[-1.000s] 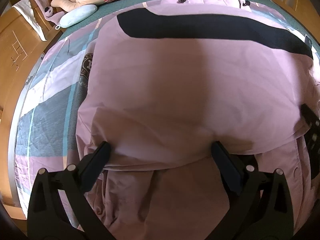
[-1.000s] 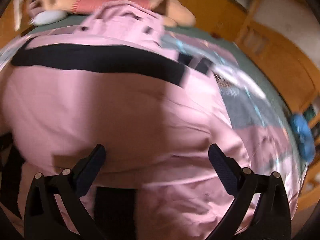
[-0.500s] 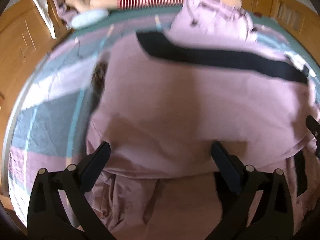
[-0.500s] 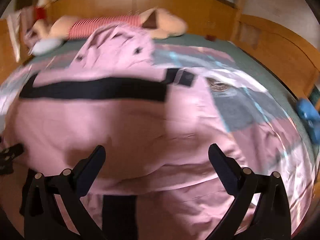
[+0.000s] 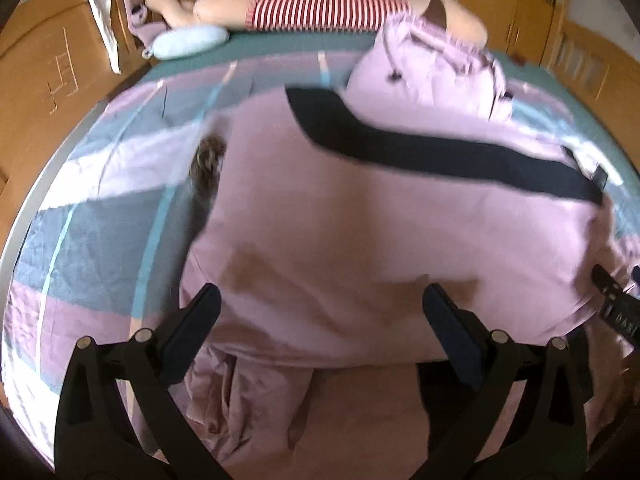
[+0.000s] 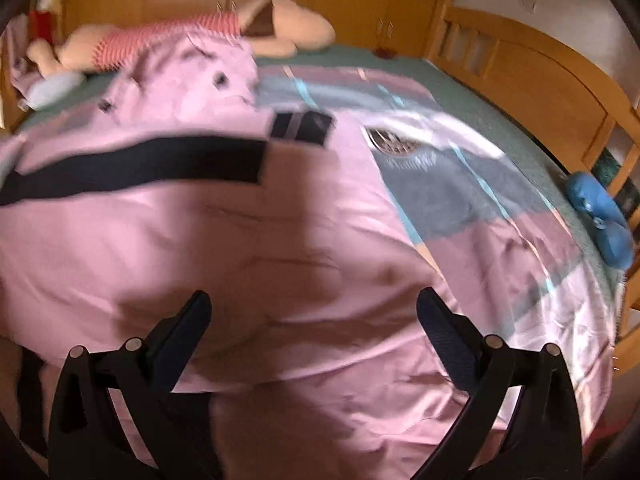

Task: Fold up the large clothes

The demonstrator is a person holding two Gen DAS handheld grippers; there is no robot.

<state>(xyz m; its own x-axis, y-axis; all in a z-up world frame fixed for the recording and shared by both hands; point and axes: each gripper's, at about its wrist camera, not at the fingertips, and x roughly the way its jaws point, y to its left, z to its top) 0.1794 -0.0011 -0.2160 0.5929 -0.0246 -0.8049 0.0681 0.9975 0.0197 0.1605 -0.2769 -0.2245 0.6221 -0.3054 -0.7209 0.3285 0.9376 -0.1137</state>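
Hovering spread, left gripper (image 5: 320, 312) over pink garment (image 5: 380, 240) on bed (image 5: 80, 240); its view alone shows right gripper's tip (image 5: 612, 304) | right gripper (image 6: 314, 316) spread, empty; only here blue toy (image 6: 600, 208) | garment folded, black stripe (image 6: 140, 164) on top

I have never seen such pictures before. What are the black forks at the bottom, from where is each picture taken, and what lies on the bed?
There is no robot here. A person holds a two-finger gripper in each hand, and a wide-angle camera on each gripper looks forward along its fingers. The black forks are those fingers.

One picture comes from the left gripper, the other from the right gripper. Both are open and hold nothing.

On the bed, over a striped bedspread, lies a large pink garment with a black stripe, already partly folded. Behind it is a bundle of pink cloth, a plush toy in a red-striped shirt, and a pale blue cushion. The right view also shows a blue toy at the bed's edge.
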